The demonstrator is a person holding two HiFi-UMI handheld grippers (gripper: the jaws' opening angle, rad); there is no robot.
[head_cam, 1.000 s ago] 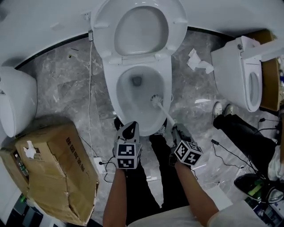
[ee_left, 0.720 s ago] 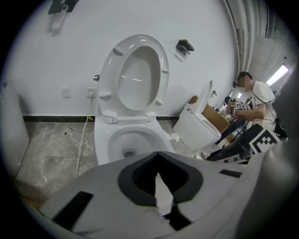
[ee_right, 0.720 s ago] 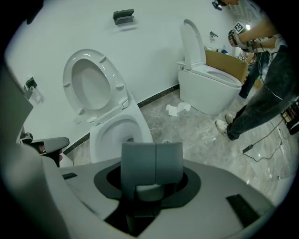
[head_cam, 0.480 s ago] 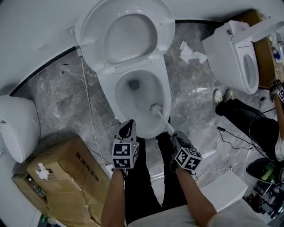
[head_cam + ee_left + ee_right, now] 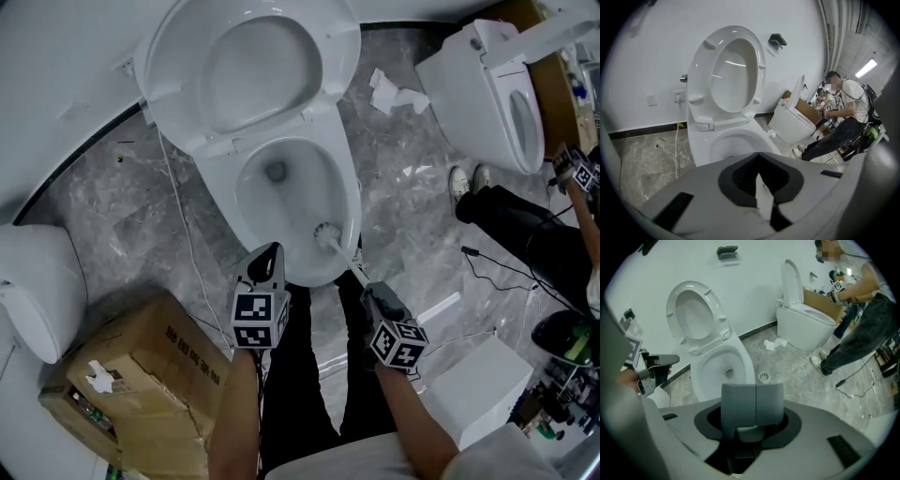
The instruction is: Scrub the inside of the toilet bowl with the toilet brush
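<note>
The toilet brush [image 5: 328, 234] has its white bristle head inside the toilet bowl [image 5: 281, 211]. The head lies against the near right wall just below the rim, apart from the drain opening. The handle runs back over the rim into the right gripper [image 5: 368, 287], whose jaws are clamped on it. The left gripper [image 5: 271, 255] hangs over the bowl's near edge with its jaws together on nothing. The raised seat [image 5: 183, 56] leaves the bowl fully accessible. The step in hand appears to be scrubbing the near wall. The next move calls for sweeping the head round the remaining walls and down toward the drain, with the bristles pressed to the porcelain.
</note>
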